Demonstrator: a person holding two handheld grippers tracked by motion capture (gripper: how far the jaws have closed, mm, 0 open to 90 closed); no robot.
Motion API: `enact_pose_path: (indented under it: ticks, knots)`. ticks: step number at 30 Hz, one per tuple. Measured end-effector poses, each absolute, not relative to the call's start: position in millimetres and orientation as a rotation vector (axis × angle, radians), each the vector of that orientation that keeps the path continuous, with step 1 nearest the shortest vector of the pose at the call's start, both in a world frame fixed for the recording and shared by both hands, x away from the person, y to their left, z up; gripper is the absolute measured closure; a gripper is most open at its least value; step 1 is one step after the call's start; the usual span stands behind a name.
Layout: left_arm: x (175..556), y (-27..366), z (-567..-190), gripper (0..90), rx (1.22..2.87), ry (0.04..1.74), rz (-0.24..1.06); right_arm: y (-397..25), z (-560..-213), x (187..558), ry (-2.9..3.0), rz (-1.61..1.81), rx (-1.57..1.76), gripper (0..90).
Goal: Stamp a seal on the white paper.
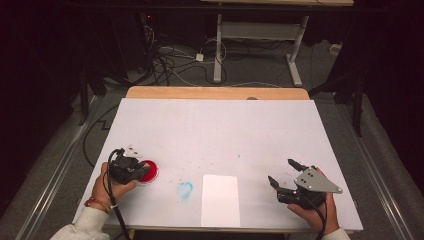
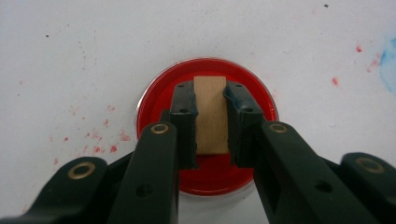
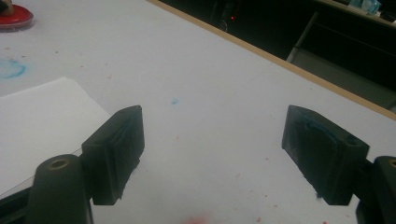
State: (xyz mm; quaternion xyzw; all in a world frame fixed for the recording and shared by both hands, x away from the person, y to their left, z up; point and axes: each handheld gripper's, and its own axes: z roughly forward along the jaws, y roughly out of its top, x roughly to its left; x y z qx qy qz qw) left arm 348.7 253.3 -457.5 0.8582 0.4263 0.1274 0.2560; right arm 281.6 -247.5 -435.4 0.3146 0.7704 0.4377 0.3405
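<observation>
Left gripper [image 2: 211,116]: your left hand [image 1: 107,186] holds it near the table's front left, and its black jaws are clamped on a small flat tan wooden block [image 2: 211,114], directly over the red dish.
Right gripper [image 3: 212,158]: in your right hand [image 1: 315,210] near the front right, it has its jaws spread wide apart with nothing between them; the grey three-cornered plate [image 1: 316,180] sits on top.
White table surface [image 1: 215,135]: broad and pale, with a wooden strip [image 1: 217,93] along its far edge; red specks are scattered around the dish, and more show near your right gripper.
White paper sheet [image 1: 220,200]: a plain rectangle lying flat at the front centre, between your two grippers, touching neither.
Round shallow red dish [image 2: 161,93]: it rests on the table under your left gripper, with a clear rim around the red; in the right gripper view it sits far off at the upper left [image 3: 16,16].
Blue smudge [image 1: 184,189]: a faint ring-shaped stain on the table between the dish and the paper sheet, just beside the sheet's left edge.
Wooden block position: it is pinched on both long sides by the pads [image 2: 184,112], with its far end standing out past them; whether it touches the dish you cannot tell.
</observation>
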Motion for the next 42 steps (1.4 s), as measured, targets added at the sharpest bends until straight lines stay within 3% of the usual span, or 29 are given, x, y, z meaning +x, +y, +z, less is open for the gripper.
enact_pose_path:
  ticks: [16,42]
  knots:
    - [344.9,251.2,-440.5,73.8,2.294,1.138,0.36,-249.2,-434.9,282.2,2.001,1.14,0.82,21.3]
    - [317.4,171.7,-391.9,73.7,2.292,0.744,0.355,-252.6,-434.1,282.6,1.987,1.142,0.83,21.3]
